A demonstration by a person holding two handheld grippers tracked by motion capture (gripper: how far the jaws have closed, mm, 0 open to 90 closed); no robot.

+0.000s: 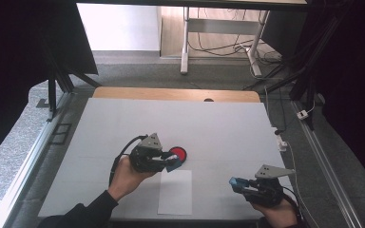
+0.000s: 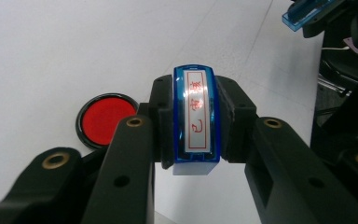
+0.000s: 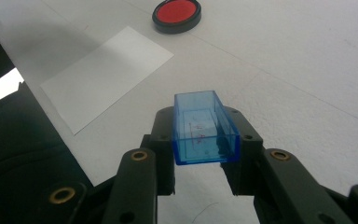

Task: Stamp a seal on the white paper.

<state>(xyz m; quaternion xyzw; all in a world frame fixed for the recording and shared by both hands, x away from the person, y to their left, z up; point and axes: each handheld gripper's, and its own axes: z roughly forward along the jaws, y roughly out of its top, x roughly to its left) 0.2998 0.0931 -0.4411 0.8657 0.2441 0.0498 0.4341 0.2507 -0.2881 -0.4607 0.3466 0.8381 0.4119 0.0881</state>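
High view: left gripper (image 1: 171, 163) gripping blue stamp (image 1: 173, 164), hovering beside red ink pad (image 1: 178, 154), above paper slip (image 1: 175, 191). Right gripper (image 1: 236, 184) clamping blue cap (image 1: 237, 182), near table's front right.
Left gripper view: stamp's label facing camera.
Right gripper view: cap sitting open-side up.

We see a table (image 1: 123, 123) under a white cover, its wooden edge (image 1: 171, 93) bare at the far side. Beyond it stands a metal frame (image 1: 186, 42) on grey carpet — loose cables (image 1: 218, 47) run around its feet — and a white plug strip (image 1: 280, 140) lies by the right rim.
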